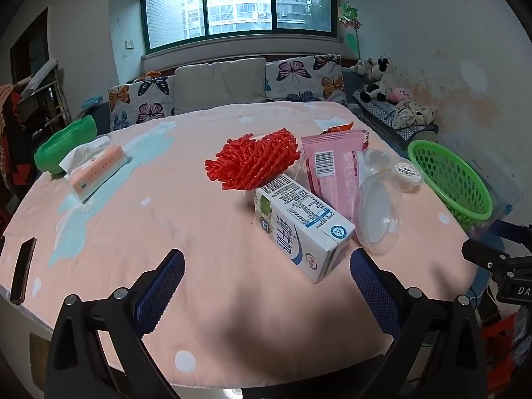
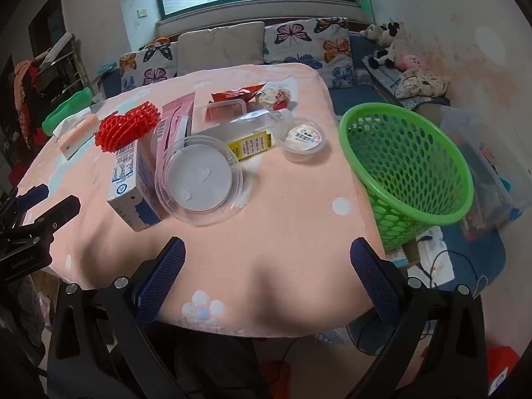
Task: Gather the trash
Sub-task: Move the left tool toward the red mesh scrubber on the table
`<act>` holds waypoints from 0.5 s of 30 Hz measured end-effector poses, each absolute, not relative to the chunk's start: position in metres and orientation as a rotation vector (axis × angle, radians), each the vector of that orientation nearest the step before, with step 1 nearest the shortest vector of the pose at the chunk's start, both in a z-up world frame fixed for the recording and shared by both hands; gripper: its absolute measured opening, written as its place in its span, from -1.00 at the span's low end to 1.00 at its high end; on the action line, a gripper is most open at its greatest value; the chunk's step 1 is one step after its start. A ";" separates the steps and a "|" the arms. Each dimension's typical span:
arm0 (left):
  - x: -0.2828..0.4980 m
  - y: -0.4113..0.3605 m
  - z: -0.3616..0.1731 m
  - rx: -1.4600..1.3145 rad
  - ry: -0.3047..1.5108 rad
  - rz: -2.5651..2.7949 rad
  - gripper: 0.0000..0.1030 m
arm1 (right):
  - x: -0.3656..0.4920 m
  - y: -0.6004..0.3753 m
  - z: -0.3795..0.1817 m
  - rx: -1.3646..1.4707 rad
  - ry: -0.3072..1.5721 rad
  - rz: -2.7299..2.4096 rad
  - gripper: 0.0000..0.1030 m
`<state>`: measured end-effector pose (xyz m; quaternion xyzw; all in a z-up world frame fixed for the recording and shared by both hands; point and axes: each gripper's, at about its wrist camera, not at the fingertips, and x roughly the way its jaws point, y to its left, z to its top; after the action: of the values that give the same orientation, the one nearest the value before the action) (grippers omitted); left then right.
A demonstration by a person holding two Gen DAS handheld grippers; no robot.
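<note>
The table (image 1: 199, 226), covered in a pink cloth, has a rounded near edge that runs just below both sets of tongs. Its right edge drops away beside the green basket (image 2: 409, 166), which stands off the table, close against that edge, with its mouth tilted toward the table. Behind the basket sits a clear storage box (image 2: 492, 166).

Open room: the near half of the cloth is bare from the near edge up to the litter, and a wide bare stretch lies left of the milk carton (image 1: 299, 229). At the far left edge rest a tissue pack (image 1: 96, 169) and a green bowl (image 1: 63, 146); a dark phone (image 1: 22, 269) lies along the near left edge.

The litter is bunched right of centre. The milk carton lies on its side, nearest the left tongs. A red foam net (image 1: 256, 159) rests against its far end. A pink wrapper (image 1: 335, 173) lies beside it. A clear round lid (image 2: 199, 179) touches the carton's right side. Behind the lid lies a clear bottle with a yellow label (image 2: 256, 133), and a small sealed cup (image 2: 302, 138) sits just right of it, nearest the basket. A clear box (image 2: 226, 113) and an orange wrapper (image 2: 239, 94) lie farther back.

Left tongs (image 1: 266, 279): jaws spread fully wide, empty, above bare cloth; the carton's near corner sits between the fingertips in this view, contact not evident.

Right tongs (image 2: 267, 266): jaws spread fully wide, empty, above bare cloth at the near edge, clear of all litter.
</note>
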<state>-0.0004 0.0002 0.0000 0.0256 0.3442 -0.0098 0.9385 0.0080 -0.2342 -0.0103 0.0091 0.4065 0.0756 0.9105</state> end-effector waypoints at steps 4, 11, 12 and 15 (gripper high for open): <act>-0.002 0.002 0.000 0.050 0.704 -0.018 0.88 | 0.010 -0.236 -0.010 0.018 0.837 0.154 0.91; 0.000 -0.001 -0.002 0.057 0.716 -0.022 0.88 | 0.007 -0.240 -0.009 0.026 0.831 0.134 0.91; 0.000 -0.001 -0.002 0.056 0.717 -0.021 0.88 | 0.008 -0.240 -0.009 0.027 0.831 0.132 0.91; 0.000 -0.003 -0.002 0.054 0.718 -0.025 0.88 | 0.008 -0.240 -0.008 0.028 0.829 0.132 0.91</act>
<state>-0.0002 -0.0032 -0.0019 0.0266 0.3513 -0.0121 0.9358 0.0076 -0.2402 -0.0079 0.0136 0.4024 0.0641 0.9131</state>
